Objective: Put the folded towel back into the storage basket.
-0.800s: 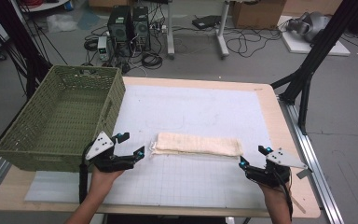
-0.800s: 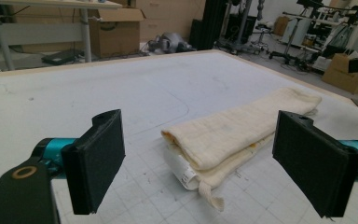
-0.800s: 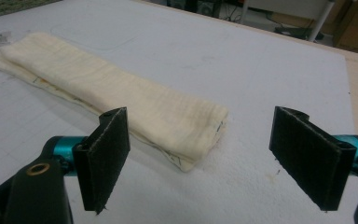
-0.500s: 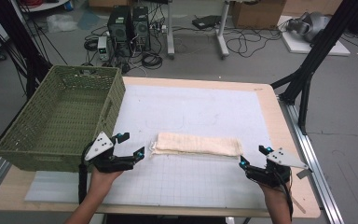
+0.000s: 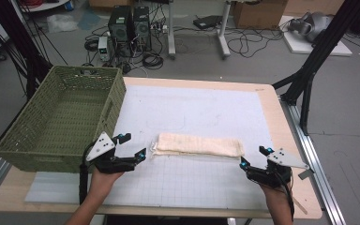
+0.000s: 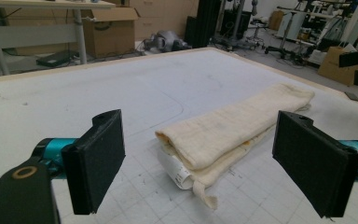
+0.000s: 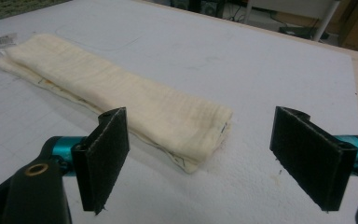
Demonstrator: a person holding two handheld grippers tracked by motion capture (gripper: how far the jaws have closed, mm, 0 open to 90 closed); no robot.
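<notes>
The folded cream towel (image 5: 198, 145) lies flat on the white gridded mat (image 5: 206, 187), stretched left to right across the near half of the table (image 5: 271, 101), and both grippers sit at its ends. The left gripper (image 5: 132, 147), held in the person's left hand (image 5: 104, 177), points at the towel's left end with its jaws spread wide and nothing between them; in the left gripper view the towel's (image 6: 228, 133) folded end with its small white label (image 6: 175, 170) lies just ahead of the 2 black pads (image 6: 98, 163), apart from them. The right gripper (image 5: 252, 157) hovers just beside the towel's right end, jaws wide too and gripping nothing; in the right gripper view the towel (image 7: 121, 100) runs away from the pads (image 7: 107, 149), its near corner lying between them but clear of both. The green woven basket (image 5: 33, 154) stands at the table's left edge, near the left gripper, well apart from the towel.
</notes>
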